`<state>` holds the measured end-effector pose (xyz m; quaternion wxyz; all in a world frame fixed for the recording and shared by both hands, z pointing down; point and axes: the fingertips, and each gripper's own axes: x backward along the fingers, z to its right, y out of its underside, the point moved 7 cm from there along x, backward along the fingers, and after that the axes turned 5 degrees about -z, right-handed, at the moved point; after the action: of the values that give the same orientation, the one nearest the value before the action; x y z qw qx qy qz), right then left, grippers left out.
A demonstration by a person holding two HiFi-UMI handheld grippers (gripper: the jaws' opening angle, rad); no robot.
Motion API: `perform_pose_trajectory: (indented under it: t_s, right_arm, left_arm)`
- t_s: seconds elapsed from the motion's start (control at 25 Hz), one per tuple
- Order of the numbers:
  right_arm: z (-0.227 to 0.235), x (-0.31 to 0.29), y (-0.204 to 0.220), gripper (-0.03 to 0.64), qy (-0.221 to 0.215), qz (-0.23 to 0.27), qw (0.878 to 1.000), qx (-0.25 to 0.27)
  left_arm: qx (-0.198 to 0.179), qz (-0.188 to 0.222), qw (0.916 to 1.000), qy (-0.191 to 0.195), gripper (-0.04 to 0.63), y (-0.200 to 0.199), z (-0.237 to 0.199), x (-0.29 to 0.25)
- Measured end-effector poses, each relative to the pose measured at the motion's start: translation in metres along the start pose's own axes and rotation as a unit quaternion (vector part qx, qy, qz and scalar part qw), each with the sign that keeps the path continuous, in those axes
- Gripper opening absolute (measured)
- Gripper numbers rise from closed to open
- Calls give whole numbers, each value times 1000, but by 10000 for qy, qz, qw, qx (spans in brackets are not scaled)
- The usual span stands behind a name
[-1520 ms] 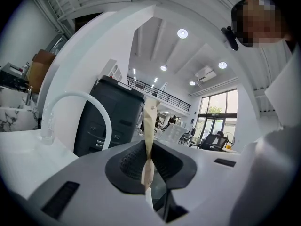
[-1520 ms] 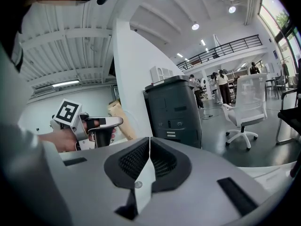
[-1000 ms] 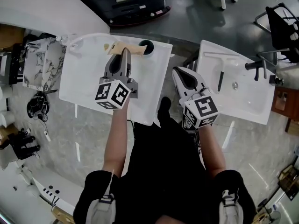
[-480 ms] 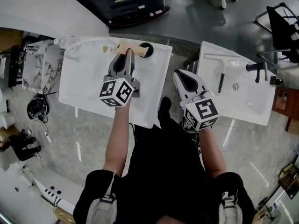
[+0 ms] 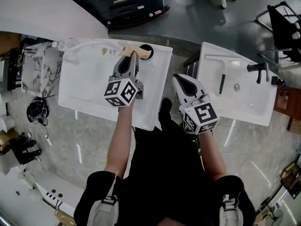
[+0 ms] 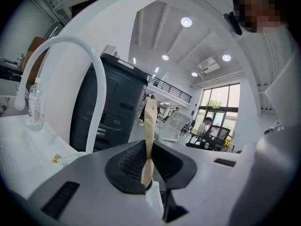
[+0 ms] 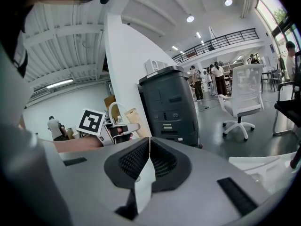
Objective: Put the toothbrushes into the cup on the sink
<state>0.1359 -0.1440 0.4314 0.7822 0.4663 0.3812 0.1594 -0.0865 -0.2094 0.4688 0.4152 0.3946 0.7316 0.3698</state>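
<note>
My left gripper [image 5: 132,56] is shut on a flat tan toothbrush pack [image 5: 130,50] over the back of the white left sink [image 5: 89,86]. The pack's right end reaches the rim of a dark cup [image 5: 149,49] at the sink's back right corner. In the left gripper view the pack [image 6: 149,126] stands edge-on, pinched between the pads. My right gripper [image 5: 181,77] hovers shut between the two sinks, nothing in it; in its own view the jaws [image 7: 149,147] meet on air. A black toothbrush [image 5: 221,83] lies on the right sink [image 5: 254,108].
A white curved faucet [image 6: 89,69] and a small clear bottle [image 6: 35,108] stand at the left sink's back. A dark faucet [image 5: 257,68] sits on the right sink. A dark grey bin [image 5: 134,4] stands behind the sinks. Marbled counter [image 5: 41,67] lies to the left.
The left gripper has carried the tan pack rightward and a little back, bringing its end up to the cup. The right gripper has barely shifted.
</note>
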Motion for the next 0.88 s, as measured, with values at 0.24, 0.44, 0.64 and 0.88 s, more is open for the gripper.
perform_pose_trajectory:
  t_s: [0.24,0.44,0.64,0.88]
  right_arm:
    - [3,-2,3,32,34,-6,10000,-71]
    - [2,-2,3,32,26,-11,9999,-117]
    - [3,-2,3,32,24,6,9999,-126]
    - [4,-4,4,32,16,-18,9999,-154]
  left_arm:
    - [166,-154,9997,2,44,8,-4,-5]
    - [146,-338,9993,-36,45,16,-5,-9]
    - [148,-558,9983,50,46,26,-4,-18]
    - [47,-874,9961,49,46,36,-6,-28]
